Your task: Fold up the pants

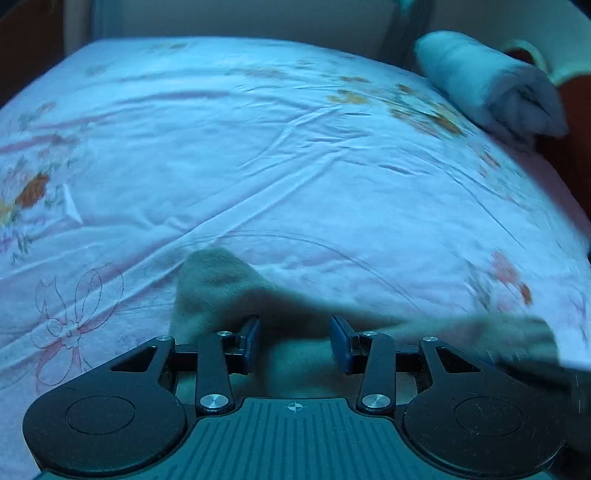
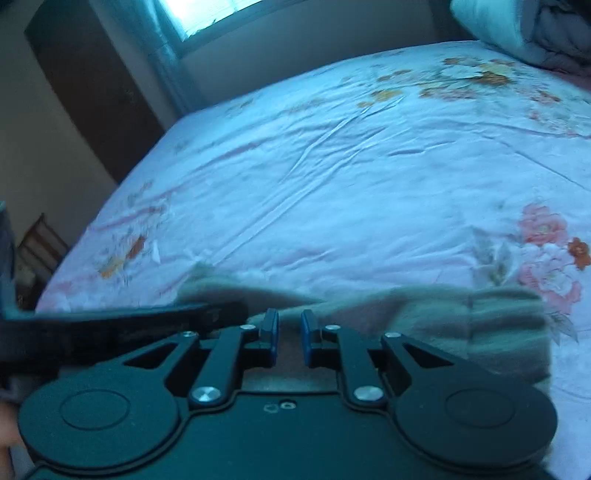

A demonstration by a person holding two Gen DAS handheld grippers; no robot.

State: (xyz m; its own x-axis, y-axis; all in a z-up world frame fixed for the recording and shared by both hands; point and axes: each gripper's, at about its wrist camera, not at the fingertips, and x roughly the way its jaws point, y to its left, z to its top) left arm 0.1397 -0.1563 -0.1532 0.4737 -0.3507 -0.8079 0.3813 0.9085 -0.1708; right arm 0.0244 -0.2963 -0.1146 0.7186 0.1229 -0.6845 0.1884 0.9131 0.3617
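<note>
Left gripper point(image 1: 294, 341) — our pads stand well apart, grey pants point(image 1: 218, 288) lying between and beneath them, nothing pinched. Right gripper point(image 2: 289, 338) — pads nearly together with a narrow gap; whether cloth is caught there we cannot tell. We see the pants bunched at the near edge of the floral bedsheet point(image 2: 351, 166).

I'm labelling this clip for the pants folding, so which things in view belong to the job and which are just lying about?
Part of the job:
- grey pants
- left tool, jaws apart
- right tool, jaws apart with a narrow gap
- floral bedsheet, the folding surface

Just lying about:
- rolled blanket at the far corner
- curtained window
- dark door
</note>
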